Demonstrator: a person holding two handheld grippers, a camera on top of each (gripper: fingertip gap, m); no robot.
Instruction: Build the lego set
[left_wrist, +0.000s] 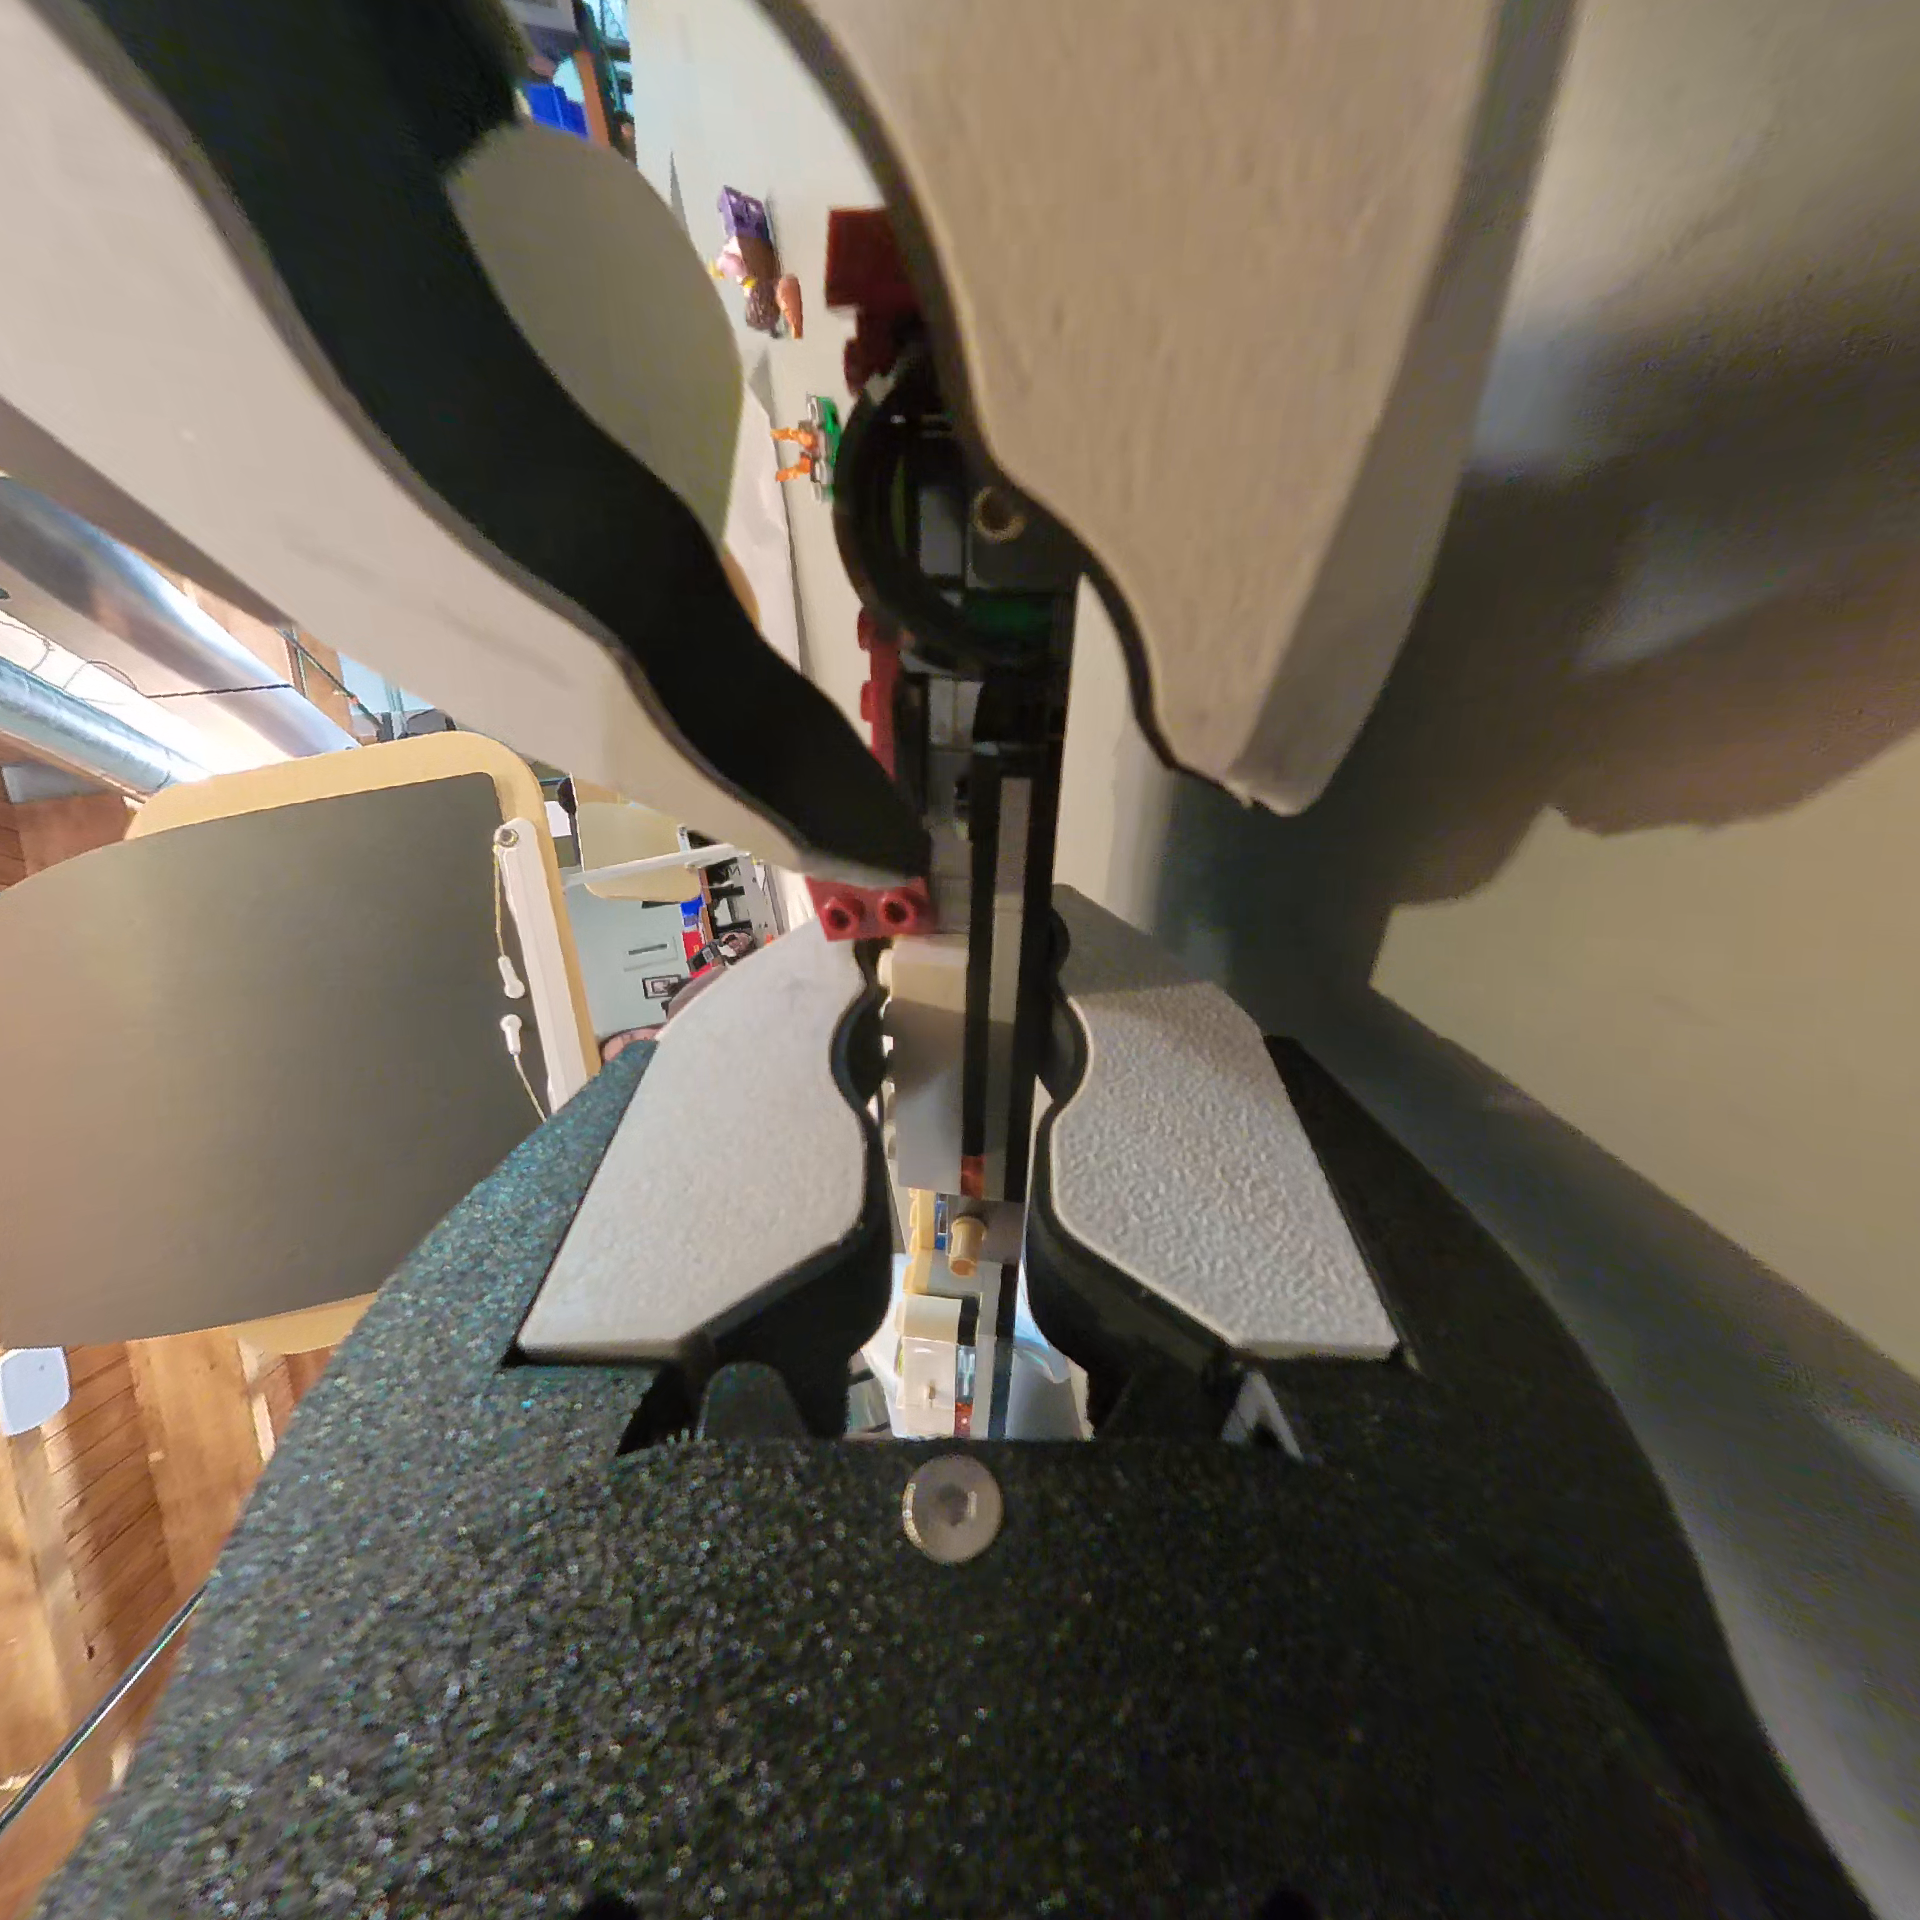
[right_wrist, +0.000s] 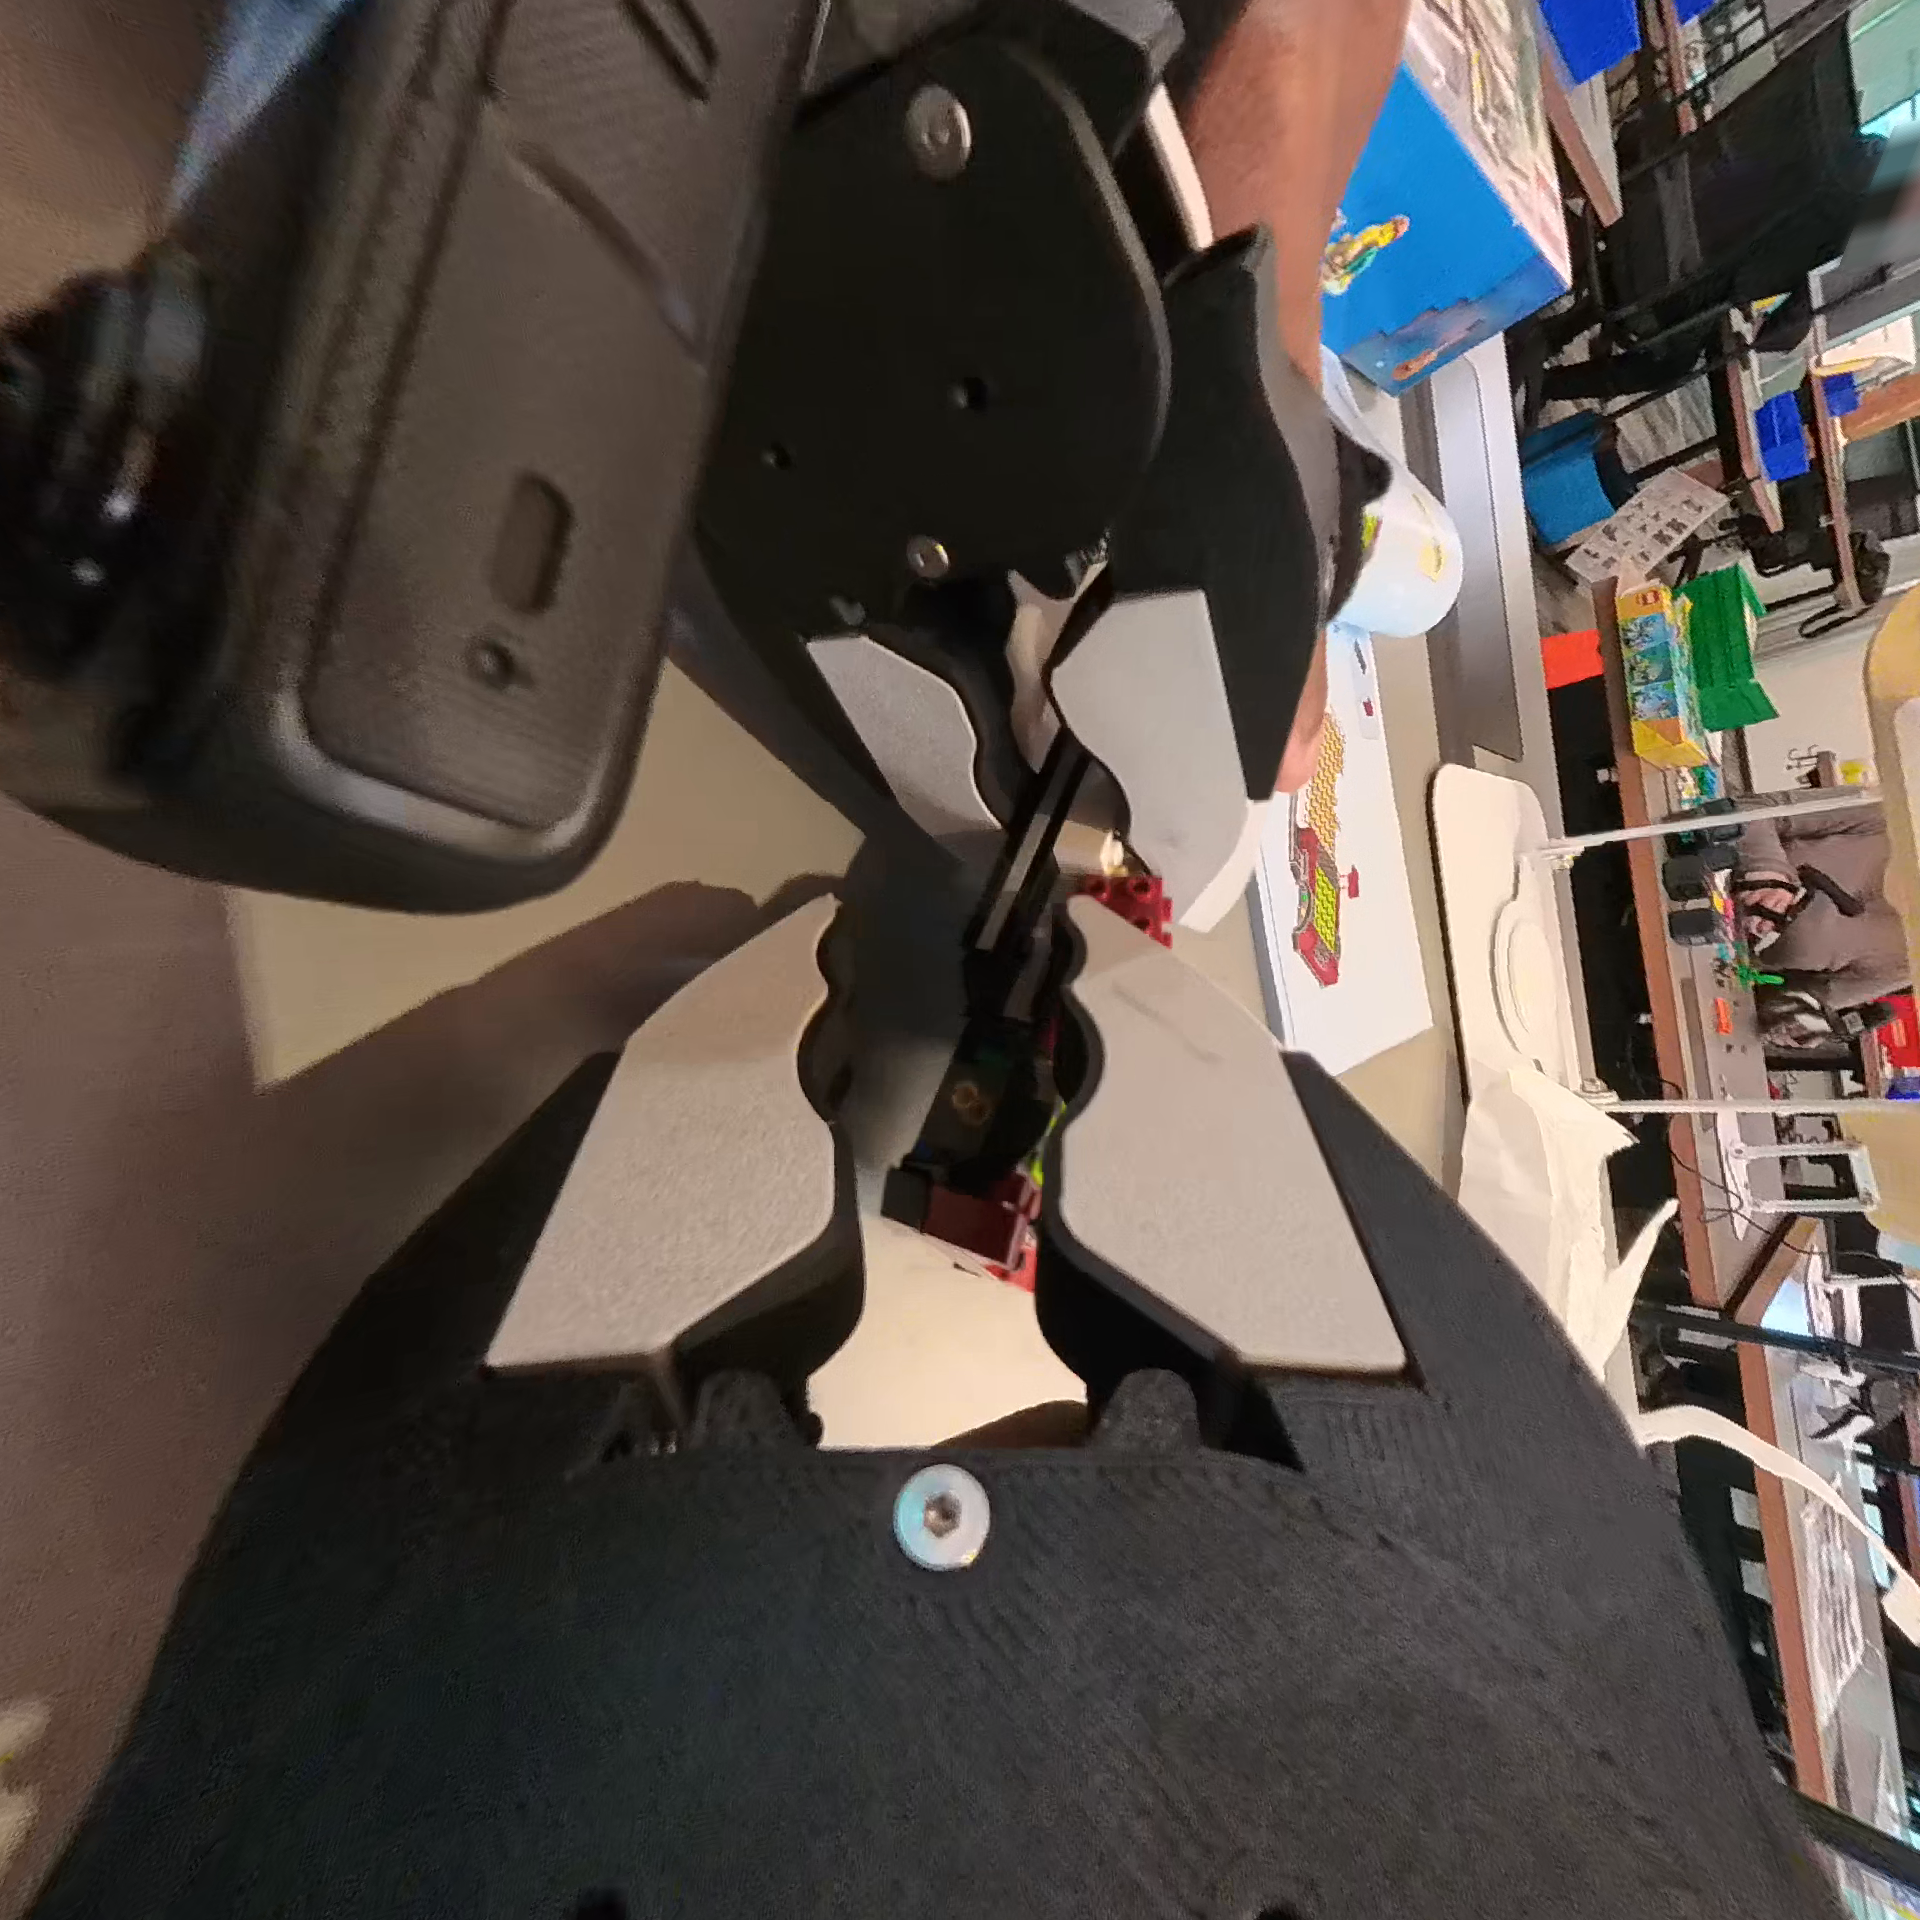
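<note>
While both views are tipped sideways, the pale counter (left_wrist: 1662, 1143) runs upright through them, and the blue cardboard box (right_wrist: 1455, 208) on it carries printed art and writing too blurred to read. A white instruction sheet (right_wrist: 1340, 883) with a coloured building diagram lies beside a small yellow box (right_wrist: 1662, 675) bearing a red logo square and a green brick plate (right_wrist: 1720, 644). The toy-brick model (left_wrist: 997, 935), long, black and grey with dark red studded parts, hangs between both tools with no readable marks on it. The left gripper (left_wrist: 961, 997) is clamped on one end of the model, its grey pads pressed to the black strip and the pale bricks. The right gripper (right_wrist: 951, 971) straddles the other end; its right finger touches the model, but I cannot tell whether the left one presses it. Small loose figures (left_wrist: 764, 270) and orange pieces (left_wrist: 805, 447) lie farther along the counter.
</note>
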